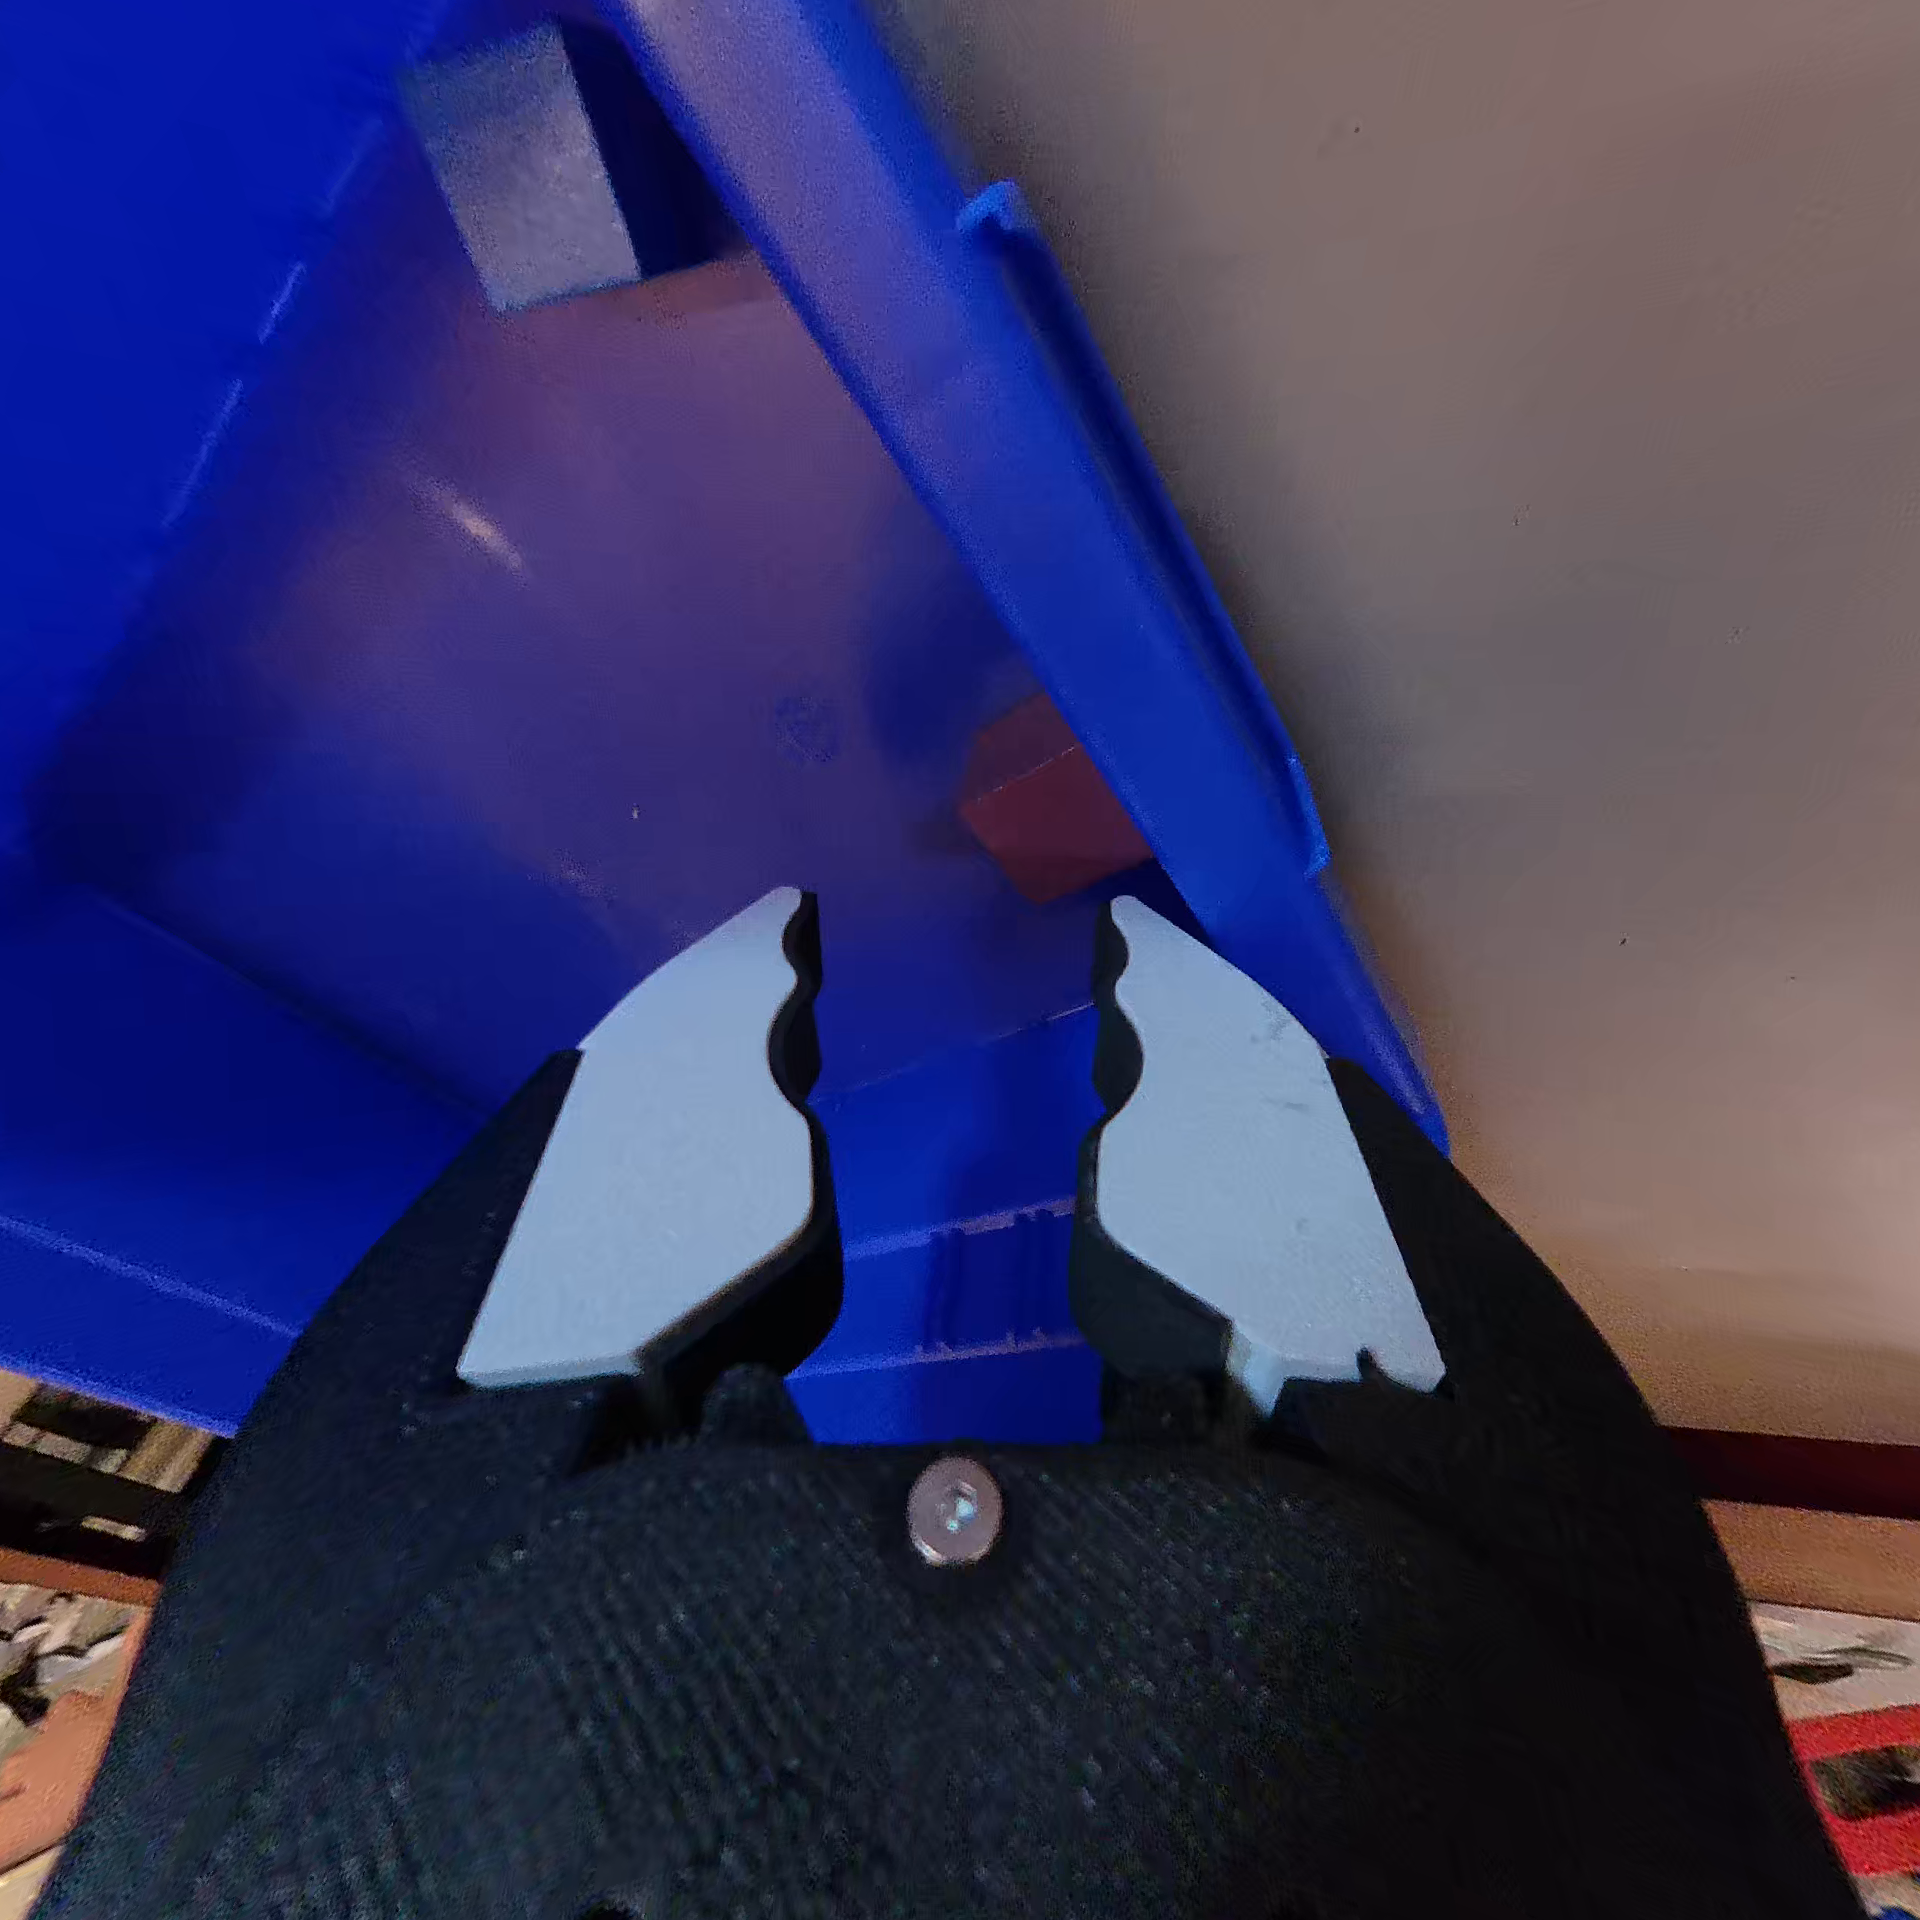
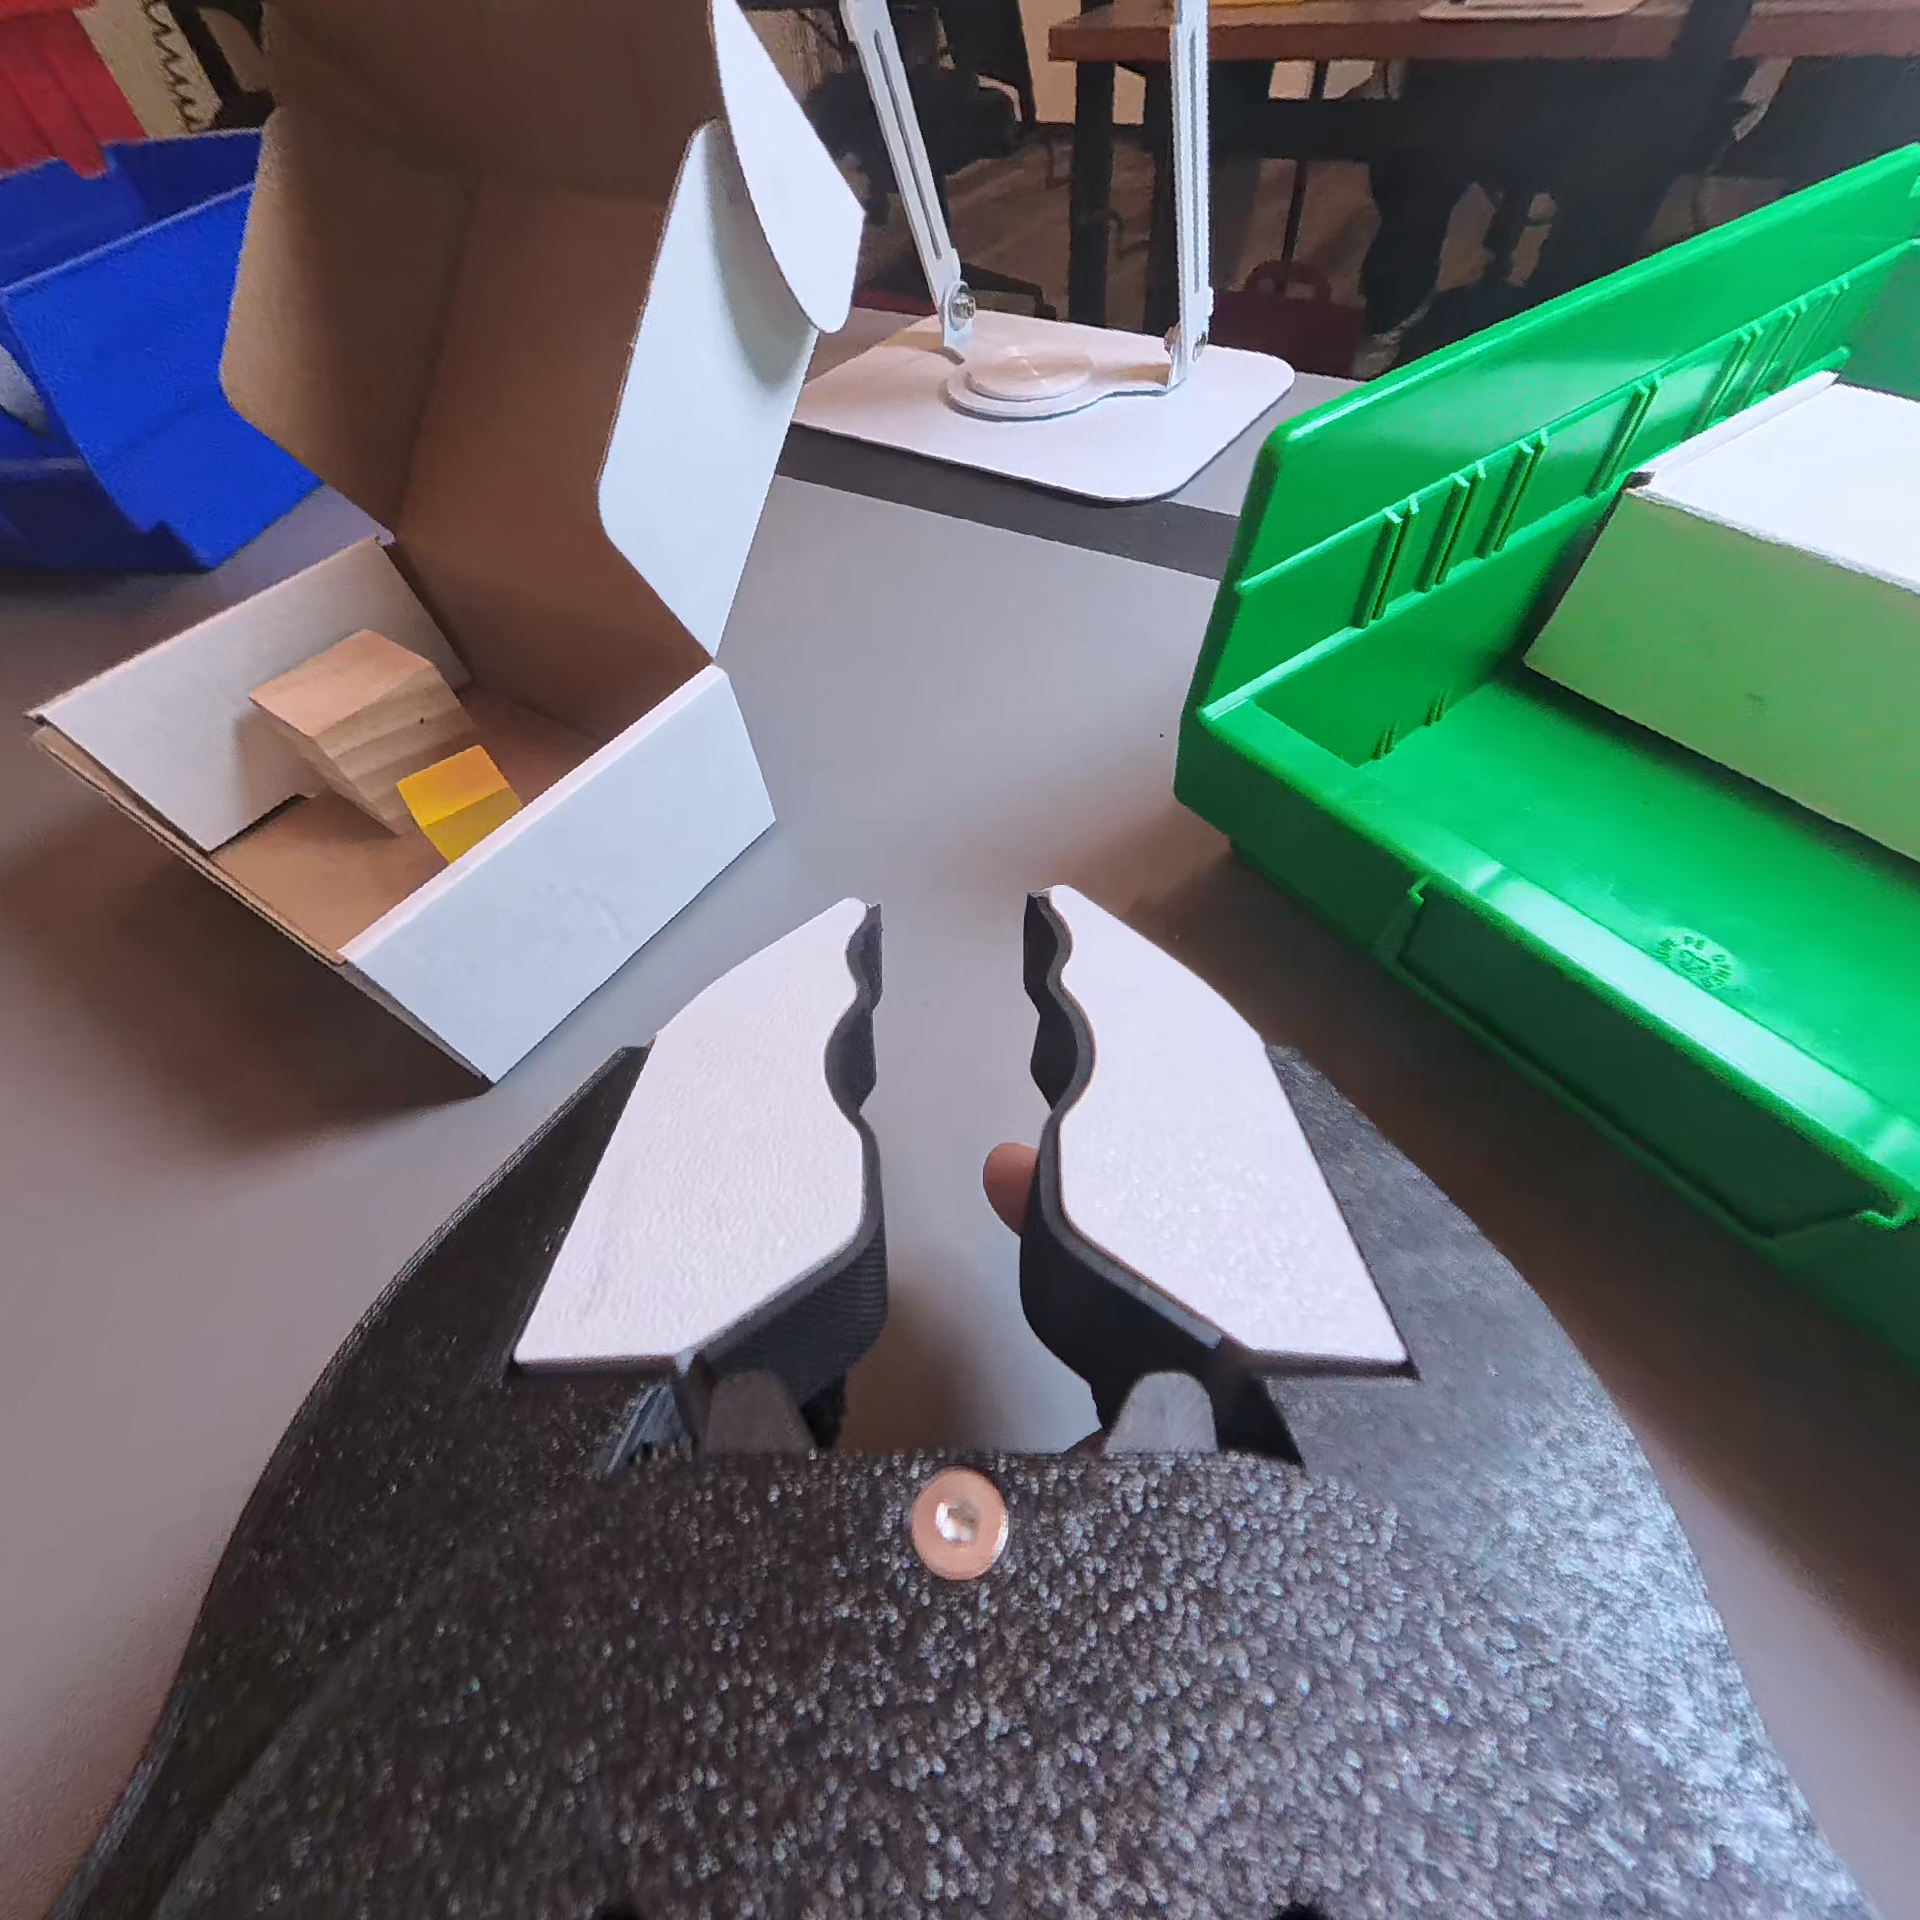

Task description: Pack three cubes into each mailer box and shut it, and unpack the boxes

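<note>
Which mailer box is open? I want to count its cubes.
The white cardboard mailer box left of the right gripper, lid raised; the white box in the green bin is shut.

Left gripper [image 1: 956, 914]: bin [image 1: 416, 727] directly ahead, fingertips over its interior; one cube [image 1: 1049, 821] in it just beyond the right fingertip, another cube [image 1: 530, 177] at its far end.

Right gripper [image 2: 951, 914]: open mailer box [image 2: 561, 914] ahead-left on table [image 2: 935, 707], holding two cubes [image 2: 457, 798]; second bin [image 2: 1558, 831] ahead-right, containing a closed box [image 2: 1766, 623]; lamp base [image 2: 1039, 416] beyond.
</note>
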The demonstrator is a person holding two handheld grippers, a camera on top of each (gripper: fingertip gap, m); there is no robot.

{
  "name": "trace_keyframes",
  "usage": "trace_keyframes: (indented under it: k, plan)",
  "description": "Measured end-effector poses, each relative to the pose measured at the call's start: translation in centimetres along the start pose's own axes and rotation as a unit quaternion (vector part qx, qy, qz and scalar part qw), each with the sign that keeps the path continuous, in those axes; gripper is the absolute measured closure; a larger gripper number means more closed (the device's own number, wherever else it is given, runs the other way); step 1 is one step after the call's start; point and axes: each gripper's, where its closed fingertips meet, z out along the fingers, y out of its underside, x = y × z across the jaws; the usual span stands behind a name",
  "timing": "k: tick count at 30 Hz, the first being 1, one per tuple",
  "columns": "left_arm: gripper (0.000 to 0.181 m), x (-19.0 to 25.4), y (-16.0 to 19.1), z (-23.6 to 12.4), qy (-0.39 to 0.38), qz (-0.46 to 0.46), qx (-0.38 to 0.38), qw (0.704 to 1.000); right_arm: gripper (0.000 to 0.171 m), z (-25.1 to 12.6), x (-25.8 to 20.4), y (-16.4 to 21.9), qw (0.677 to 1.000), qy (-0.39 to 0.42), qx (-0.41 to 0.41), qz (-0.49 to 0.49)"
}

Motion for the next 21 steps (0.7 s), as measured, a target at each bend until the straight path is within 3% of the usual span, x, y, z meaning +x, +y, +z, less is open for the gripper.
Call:
trace_keyframes:
  k: [4, 11, 16, 21]
  plan:
    - [0.139, 0.1, -1.0, 0.2, 0.007, 0.015, 0.015, 1.0, 0.145, -0.2, 0.1, -0.1, 1.0, 0.003, 0.006, -0.003]
    - [0.181, -1.6, -4.5, 0.0, 0.015, -0.078, 0.113, 0.99, 0.145, -0.6, 0.3, -0.2, 1.0, -0.002, 0.015, 0.001]
    - [0.178, -3.4, -3.4, -0.4, -0.006, -0.106, 0.123, 0.987, 0.145, -1.0, 0.6, -0.1, 1.0, 0.003, 0.015, 0.0]
    - [0.159, -3.3, -3.4, -0.9, -0.005, -0.109, 0.132, 0.985, 0.145, -1.0, 0.9, -0.2, 1.0, 0.006, 0.017, 0.007]
